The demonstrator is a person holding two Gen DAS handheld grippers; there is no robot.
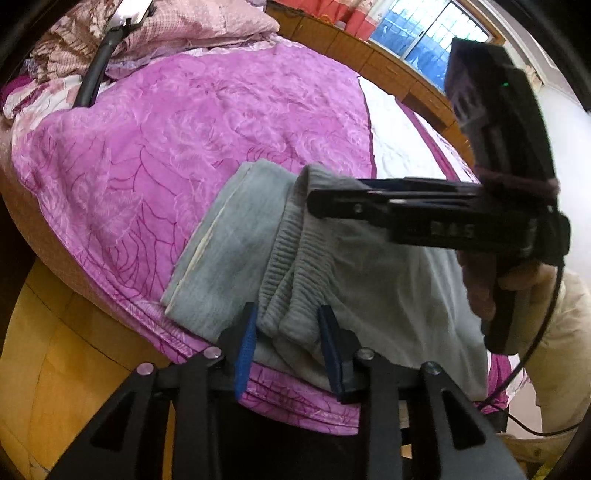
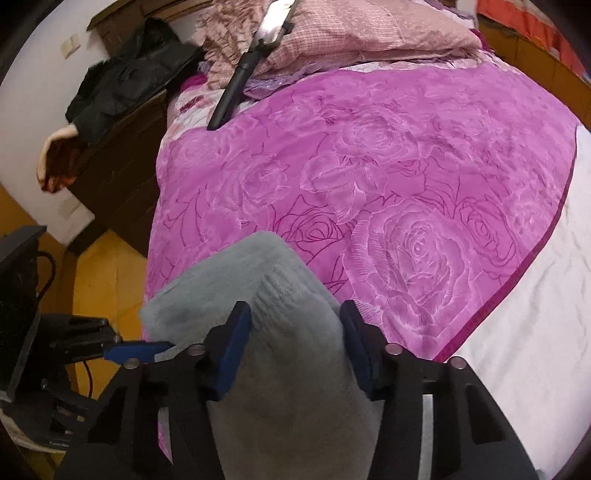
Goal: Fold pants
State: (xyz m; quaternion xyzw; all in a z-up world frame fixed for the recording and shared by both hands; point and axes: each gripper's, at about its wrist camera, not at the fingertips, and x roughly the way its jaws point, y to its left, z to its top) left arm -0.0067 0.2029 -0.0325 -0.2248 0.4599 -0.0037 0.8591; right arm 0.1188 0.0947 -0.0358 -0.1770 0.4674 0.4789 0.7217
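Both pairs of blue pads pinch grey cloth: left gripper [image 1: 286,345] on the ribbed waistband, right gripper [image 2: 295,350] on a raised fold – pants [image 1: 236,240] lie half-folded at six o'clock of the purple blanket [image 1: 184,129] – further folds remain

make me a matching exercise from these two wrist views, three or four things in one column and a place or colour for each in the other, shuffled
Things:
1. grey knitted pants
2. purple rose-patterned blanket
3. pink checked pillow
4. black jacket

Places:
A. at the far end of the bed, past the blanket
B. heaped on the dark cabinet beside the bed
C. at the near edge of the bed, ribbed cuffs between blue pads
D. spread flat over most of the bed

Pairs: 1-C, 2-D, 3-A, 4-B
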